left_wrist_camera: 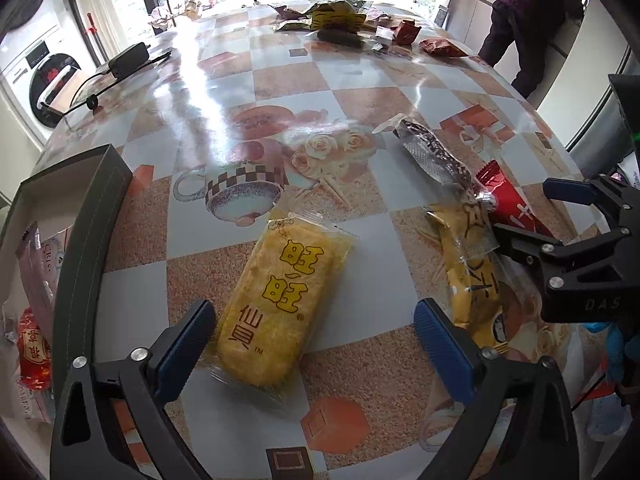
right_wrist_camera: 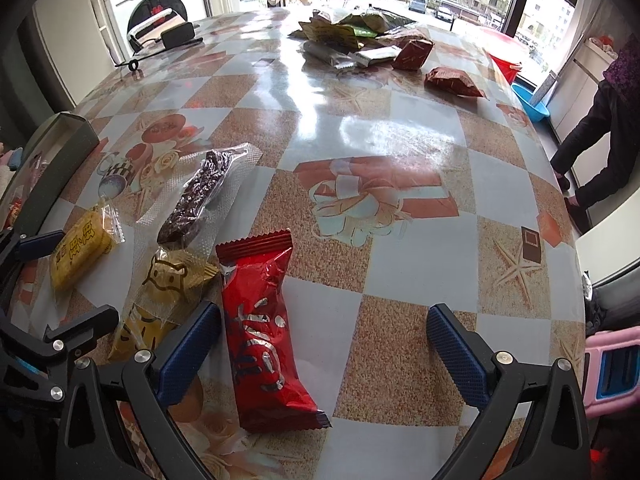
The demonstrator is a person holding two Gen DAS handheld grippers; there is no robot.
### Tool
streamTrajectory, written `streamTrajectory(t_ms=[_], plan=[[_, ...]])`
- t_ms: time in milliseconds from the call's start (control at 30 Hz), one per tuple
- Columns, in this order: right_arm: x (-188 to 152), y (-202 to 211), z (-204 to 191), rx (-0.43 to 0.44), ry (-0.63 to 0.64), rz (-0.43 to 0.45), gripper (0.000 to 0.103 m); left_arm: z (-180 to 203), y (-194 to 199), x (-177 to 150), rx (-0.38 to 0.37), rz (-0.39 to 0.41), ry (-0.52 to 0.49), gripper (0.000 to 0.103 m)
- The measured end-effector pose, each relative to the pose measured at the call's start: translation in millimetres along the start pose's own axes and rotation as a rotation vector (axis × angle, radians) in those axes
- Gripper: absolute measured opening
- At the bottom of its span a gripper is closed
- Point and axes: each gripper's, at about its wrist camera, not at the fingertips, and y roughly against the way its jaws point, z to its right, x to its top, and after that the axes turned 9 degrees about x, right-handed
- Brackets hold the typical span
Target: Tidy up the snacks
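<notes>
A yellow rice-cracker pack [left_wrist_camera: 276,304] lies on the table between the open fingers of my left gripper [left_wrist_camera: 316,344], which holds nothing. It also shows in the right wrist view [right_wrist_camera: 80,254]. A red snack bar [right_wrist_camera: 264,332] lies between the open fingers of my right gripper [right_wrist_camera: 324,350], close to its left finger; it also shows in the left wrist view [left_wrist_camera: 512,204]. My right gripper [left_wrist_camera: 520,220] shows there too. A yellow bear-print pack [right_wrist_camera: 160,296] and a dark bar in clear wrap [right_wrist_camera: 200,196] lie to the left. A dark box [left_wrist_camera: 68,184] with snacks inside stands at the far left.
The table [right_wrist_camera: 400,140] has a glossy checkered cloth. A pile of several snack packs [right_wrist_camera: 360,40] lies at its far end. A black charger with cable [left_wrist_camera: 128,60] lies at the far left. A person [right_wrist_camera: 600,128] stands beyond the right edge.
</notes>
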Motion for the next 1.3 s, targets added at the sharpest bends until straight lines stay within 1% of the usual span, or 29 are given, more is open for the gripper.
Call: streamTrajectory(t_ms=[33, 67, 100, 133, 167, 200, 233, 267, 300, 333, 400, 467, 567, 733, 867, 933, 967, 1000, 1033, 1100, 1267, 1300], plan=[[1, -1, -1, 0.000, -0.008, -0.017, 0.103, 2, 2, 0, -0.004, 0.005, -0.009, 0.086], [2, -1, -1, -0.002, -0.013, -0.030, 0.102, 3, 5, 0, -0.007, 0.010, -0.014, 0.081], [2, -1, -3, -0.004, -0.011, -0.036, 0.100, 5, 7, 0, -0.011, 0.013, -0.016, 0.071], [2, 0, -5, -0.001, -0.005, -0.037, 0.094, 6, 9, 0, -0.014, 0.013, -0.017, 0.066], [2, 1, -7, 0.004, 0.004, -0.037, 0.091, 6, 10, 0, -0.016, 0.013, -0.017, 0.051], [1, 3, -11, 0.009, 0.015, -0.037, 0.082, 6, 11, 1, -0.023, 0.013, -0.017, 0.040], [0, 5, -15, 0.016, 0.029, -0.036, 0.067, 6, 12, 2, -0.037, 0.006, -0.012, 0.040], [0, 7, -19, 0.022, 0.047, -0.032, 0.056, 5, 12, 2, -0.044, 0.006, -0.005, 0.040], [0, 9, -23, 0.027, 0.058, -0.030, 0.028, 4, 12, 1, -0.050, 0.007, 0.001, 0.039], [0, 10, -27, 0.033, 0.068, -0.035, 0.023, 3, 13, -1, -0.057, 0.008, 0.013, 0.039], [-2, 13, -28, 0.053, 0.060, -0.033, 0.023, 0, 17, -5, -0.071, 0.011, 0.030, 0.039], [-5, 19, -22, 0.123, 0.007, -0.015, 0.023, -2, 24, -9, -0.068, 0.027, 0.033, 0.040], [-6, 28, -13, 0.192, -0.058, 0.003, 0.023, -6, 39, -13, -0.062, 0.064, 0.032, 0.040], [1, 50, -12, 0.230, -0.081, 0.035, 0.023, -18, 66, -12, -0.069, 0.131, 0.049, 0.040], [10, 57, -23, 0.219, -0.062, 0.047, 0.023, -29, 81, -15, -0.064, 0.166, 0.067, 0.040], [12, 54, -28, 0.191, -0.057, 0.027, 0.024, -35, 85, -18, -0.062, 0.173, 0.073, 0.040], [12, 49, -28, 0.184, -0.055, -0.001, 0.024, -38, 86, -20, -0.061, 0.175, 0.077, 0.040], [11, 43, -27, 0.175, -0.054, -0.031, 0.028, -40, 87, -22, -0.059, 0.177, 0.080, 0.040], [8, 36, -25, 0.149, -0.056, -0.059, 0.041, -42, 88, -24, -0.057, 0.179, 0.084, 0.040], [4, 27, -24, 0.123, -0.046, -0.076, 0.059, -46, 89, -29, -0.056, 0.182, 0.088, 0.040], [-5, 13, -18, 0.084, -0.040, -0.117, 0.058, -51, 92, -33, -0.053, 0.185, 0.096, 0.040], [-6, 10, -17, 0.075, -0.042, -0.122, 0.054, -52, 93, -33, -0.055, 0.187, 0.098, 0.040]])
